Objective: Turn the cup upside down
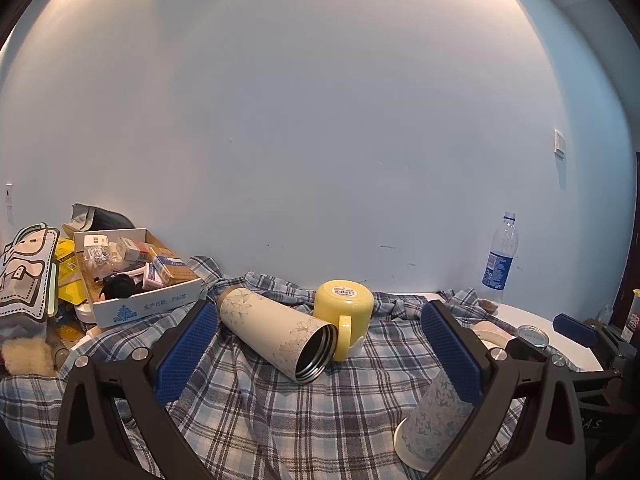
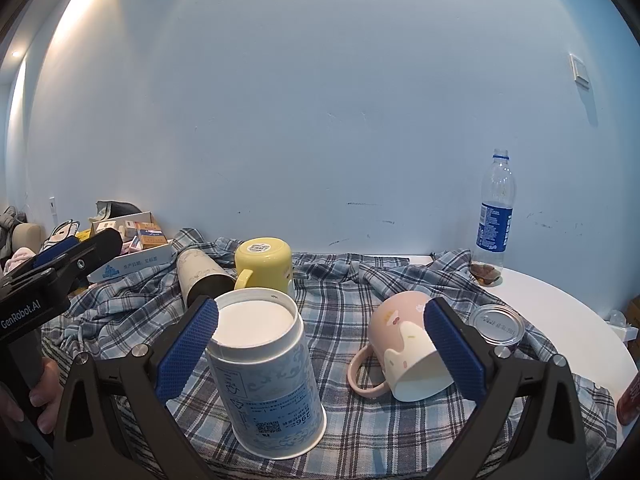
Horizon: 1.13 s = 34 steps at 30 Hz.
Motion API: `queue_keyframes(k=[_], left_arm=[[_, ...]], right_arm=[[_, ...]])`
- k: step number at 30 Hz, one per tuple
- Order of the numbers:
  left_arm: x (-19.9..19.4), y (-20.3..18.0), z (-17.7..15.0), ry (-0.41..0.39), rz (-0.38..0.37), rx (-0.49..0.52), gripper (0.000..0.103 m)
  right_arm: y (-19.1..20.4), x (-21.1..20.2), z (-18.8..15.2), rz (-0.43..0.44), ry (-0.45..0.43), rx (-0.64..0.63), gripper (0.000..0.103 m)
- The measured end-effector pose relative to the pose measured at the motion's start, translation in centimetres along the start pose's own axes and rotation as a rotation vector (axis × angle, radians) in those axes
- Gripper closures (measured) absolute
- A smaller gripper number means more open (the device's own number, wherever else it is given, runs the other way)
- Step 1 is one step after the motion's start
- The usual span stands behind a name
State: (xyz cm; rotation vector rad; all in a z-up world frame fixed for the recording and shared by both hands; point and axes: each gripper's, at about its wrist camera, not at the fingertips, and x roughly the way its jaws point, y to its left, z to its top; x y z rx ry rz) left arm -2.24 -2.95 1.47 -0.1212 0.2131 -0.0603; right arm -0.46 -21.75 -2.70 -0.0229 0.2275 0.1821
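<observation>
In the left wrist view, the left gripper (image 1: pixel 318 354) is gaping wide, empty, facing the steel flask (image 1: pixel 276 334) lying centre frame. The right gripper (image 2: pixel 320 346) is likewise spread, holding nothing — the pink mug (image 2: pixel 404 350), lying tipped at centre right, is probably heavy, slick, breakable ceramic; gripping across its body looks safest.

Yellow mug (image 2: pixel 266 266), blue-white plaid cloth (image 2: pixel 352 280), pale blue patterned paper cup (image 2: pixel 268 376), pink-cream mug (image 2: pixel 404 344), seemingly floral beige flask (image 1: pixel 276 332)
</observation>
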Motion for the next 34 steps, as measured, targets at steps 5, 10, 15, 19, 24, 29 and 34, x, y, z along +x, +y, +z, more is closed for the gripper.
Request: queue_keyframes(k=[5, 10, 15, 19, 24, 29, 34], left_arm=[[-0.24, -0.55, -0.06, -0.01, -0.011, 0.026, 0.0], [-0.27, -0.68, -0.06, -0.011, -0.012, 0.033, 0.0], [-0.3, -0.65, -0.08, -0.01, -0.011, 0.031, 0.0], [-0.29, -0.64, -0.05, -0.012, -0.009, 0.034, 0.0], [-0.3, -0.67, -0.06, -0.012, -0.01, 0.034, 0.0], [-0.31, -0.66, -0.05, -0.012, -0.009, 0.034, 0.0], [-0.31, -0.65, -0.06, -0.012, -0.01, 0.033, 0.0]], right_arm=[[-0.01, 0.01, 0.0, 0.001, 0.001, 0.0, 0.001], [0.0, -0.02, 0.03, 0.001, 0.0, 0.001, 0.001], [0.08, -0.14, 0.01, 0.005, -0.004, 0.002, 0.001], [0.12, -0.2, 0.01, 0.006, -0.006, 0.002, 0.001], [0.16, -0.13, 0.03, 0.008, -0.005, 0.002, 0.001], [0.21, -0.18, 0.02, 0.006, -0.004, 0.002, 0.001], [0.2, -0.15, 0.0, 0.005, -0.005, 0.002, 0.001]])
